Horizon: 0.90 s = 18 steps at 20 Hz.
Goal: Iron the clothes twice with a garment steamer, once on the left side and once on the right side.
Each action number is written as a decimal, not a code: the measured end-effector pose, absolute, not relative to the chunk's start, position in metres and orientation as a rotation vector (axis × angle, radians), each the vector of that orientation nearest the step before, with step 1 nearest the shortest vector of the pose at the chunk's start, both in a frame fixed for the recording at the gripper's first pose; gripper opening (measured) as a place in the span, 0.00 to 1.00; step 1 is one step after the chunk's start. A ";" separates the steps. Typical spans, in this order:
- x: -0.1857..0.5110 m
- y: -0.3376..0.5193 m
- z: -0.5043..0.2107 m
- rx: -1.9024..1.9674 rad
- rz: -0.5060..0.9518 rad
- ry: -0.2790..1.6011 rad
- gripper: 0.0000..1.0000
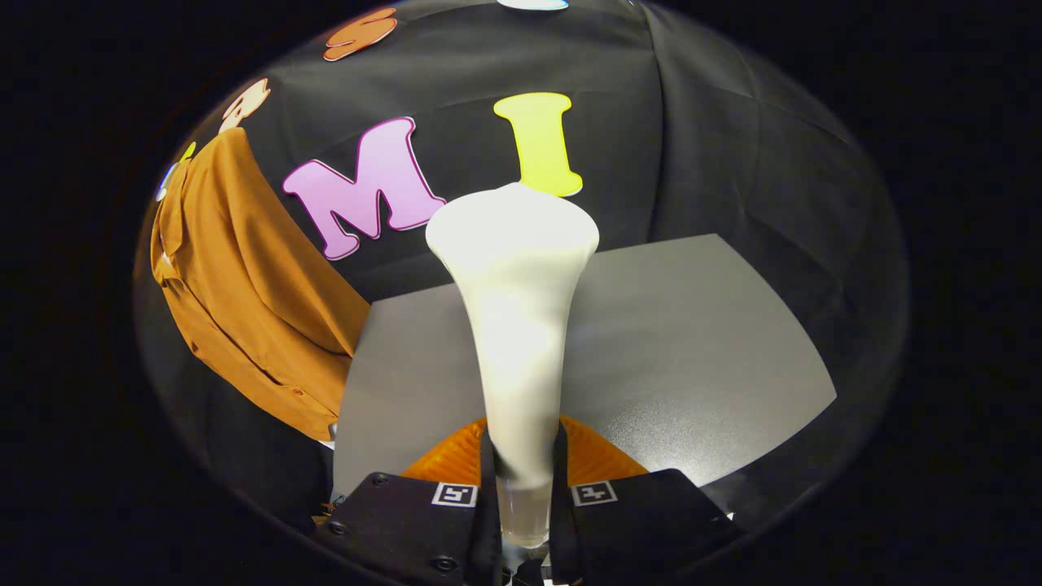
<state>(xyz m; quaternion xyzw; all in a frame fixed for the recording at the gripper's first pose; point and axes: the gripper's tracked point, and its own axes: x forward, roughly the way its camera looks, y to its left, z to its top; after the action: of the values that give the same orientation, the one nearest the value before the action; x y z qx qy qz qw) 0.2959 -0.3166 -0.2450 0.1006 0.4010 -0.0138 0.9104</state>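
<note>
Both fingers (562, 464) of hand-held gripper (523, 468) clamped on garment steamer (514, 325), orange shirt (244, 301) off left.

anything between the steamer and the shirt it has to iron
Nothing visible. The hand-held gripper is shut on the white steamer, and the orange shirt hangs on the wall off to the left, with only open space above the grey table between them.
</note>
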 end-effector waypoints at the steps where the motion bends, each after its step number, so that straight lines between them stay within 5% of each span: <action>1: 0.292 -0.315 -0.236 0.206 -0.029 0.799 0.27; 18: 0.221 -0.143 -0.117 0.082 0.081 0.489 0.27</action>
<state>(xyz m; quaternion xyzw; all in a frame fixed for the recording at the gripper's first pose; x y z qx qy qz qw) 0.2211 -0.1432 -0.1168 0.0405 0.2418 0.0401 0.9686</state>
